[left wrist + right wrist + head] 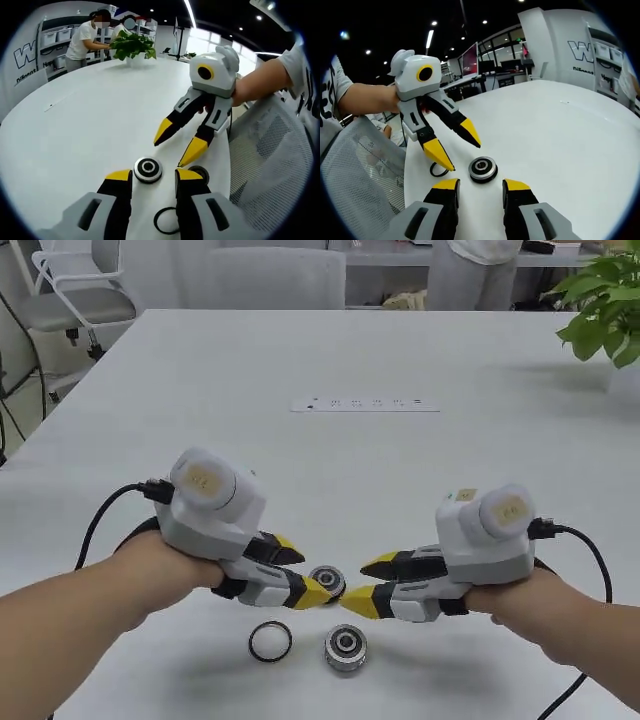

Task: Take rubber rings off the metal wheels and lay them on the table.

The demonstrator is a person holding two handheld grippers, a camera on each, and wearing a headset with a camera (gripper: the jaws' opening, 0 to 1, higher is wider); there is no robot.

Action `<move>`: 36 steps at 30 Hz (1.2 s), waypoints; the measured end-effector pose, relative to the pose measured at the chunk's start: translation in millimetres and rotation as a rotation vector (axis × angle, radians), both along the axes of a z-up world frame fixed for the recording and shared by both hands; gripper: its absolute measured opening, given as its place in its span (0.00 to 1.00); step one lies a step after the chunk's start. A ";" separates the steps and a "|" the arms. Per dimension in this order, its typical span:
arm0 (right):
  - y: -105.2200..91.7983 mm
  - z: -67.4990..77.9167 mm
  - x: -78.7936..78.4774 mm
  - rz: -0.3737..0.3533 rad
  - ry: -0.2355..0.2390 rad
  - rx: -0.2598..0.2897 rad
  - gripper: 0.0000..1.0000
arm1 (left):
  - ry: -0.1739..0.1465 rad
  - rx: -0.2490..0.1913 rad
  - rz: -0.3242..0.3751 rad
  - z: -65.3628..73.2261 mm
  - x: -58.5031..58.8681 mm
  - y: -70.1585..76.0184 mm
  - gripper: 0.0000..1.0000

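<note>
Low in the centre of the head view, the left gripper (312,575) and the right gripper (357,585) face each other, both with jaws apart, and a metal wheel (327,582) is between their tips. One rubber ring (270,642) already lies on the table (400,350) beside a bare wheel (346,648).

Left gripper view: the metal wheel sits in the centre, just ahead of the open jaws. I judge that it wears its ring, so next one gripper must clamp it while the other peels.

Right gripper view: the table edge runs close at the left, and there is wide free surface at the right.

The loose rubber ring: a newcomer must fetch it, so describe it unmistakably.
On the white table, look near the front edge, below the left tongs and right tongs. The rubber ring lies flat, left of a metal wheel in the head view. It alone is a thin black hoop, table showing through.
</note>
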State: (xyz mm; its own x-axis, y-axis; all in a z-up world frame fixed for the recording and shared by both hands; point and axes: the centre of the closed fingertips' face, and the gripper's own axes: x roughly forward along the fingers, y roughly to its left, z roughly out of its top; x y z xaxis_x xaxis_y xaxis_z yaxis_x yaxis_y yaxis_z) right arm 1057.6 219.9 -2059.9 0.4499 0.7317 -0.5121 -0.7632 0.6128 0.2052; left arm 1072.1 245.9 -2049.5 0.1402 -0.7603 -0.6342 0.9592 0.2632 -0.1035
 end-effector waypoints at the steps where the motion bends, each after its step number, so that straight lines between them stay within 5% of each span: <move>1: -0.1 -0.2 -0.2 0.000 0.000 0.000 0.32 | -0.001 0.002 -0.002 -0.9 0.1 -1.0 0.27; 13: 0.3 -2.8 -1.6 0.001 0.002 -0.004 0.32 | -0.018 0.018 0.010 -10.9 6.0 -11.4 0.15; 22: -0.1 -3.4 -1.2 -0.001 0.002 -0.003 0.32 | -0.116 0.063 -0.034 -15.6 5.3 -11.6 0.10; 36: 9.1 -5.0 6.4 0.006 -0.003 -0.010 0.30 | -0.124 0.043 0.018 -14.4 8.6 -11.9 0.07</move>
